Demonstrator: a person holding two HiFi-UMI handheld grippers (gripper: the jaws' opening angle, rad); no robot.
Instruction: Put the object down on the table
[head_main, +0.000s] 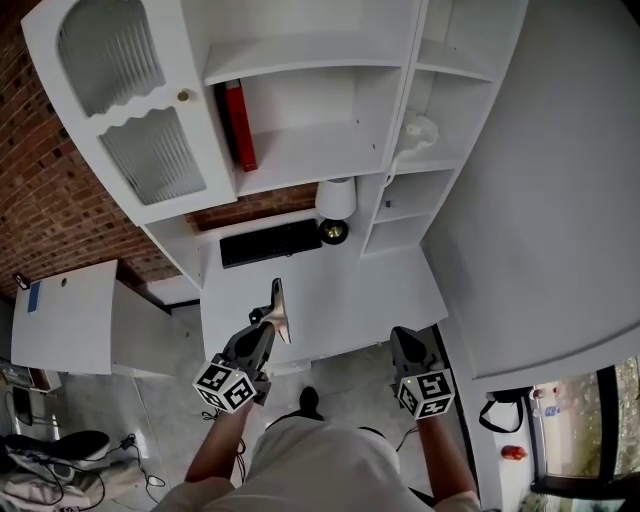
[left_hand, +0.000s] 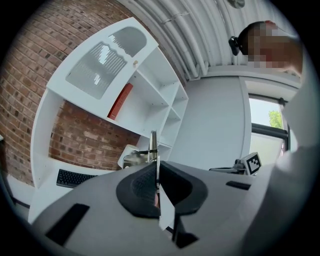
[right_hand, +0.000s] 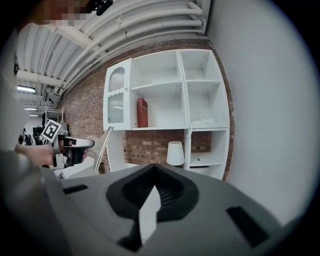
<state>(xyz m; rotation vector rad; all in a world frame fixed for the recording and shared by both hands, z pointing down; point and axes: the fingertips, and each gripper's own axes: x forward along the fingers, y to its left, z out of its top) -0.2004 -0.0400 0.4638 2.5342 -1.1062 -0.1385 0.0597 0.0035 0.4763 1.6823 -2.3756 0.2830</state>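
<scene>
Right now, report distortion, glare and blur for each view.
Head view: wide-angle lens bows the white shelf unit; light even. Left gripper view: fisheye with black corners, window washed out, the flat metal tool in the jaws edge-on and soft, mosaic patch upper right. Right gripper view: same black corners, lamp sharp, mosaic patch upper left.

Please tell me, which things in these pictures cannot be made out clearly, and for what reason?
Flat metal object in the left tongs: edge-on in the head and left gripper views, small in the right gripper view; its kind is unclear.
Dark round thing beside the lamp: too small, head view.
White item on the shelf: too small, pale against white.
</scene>
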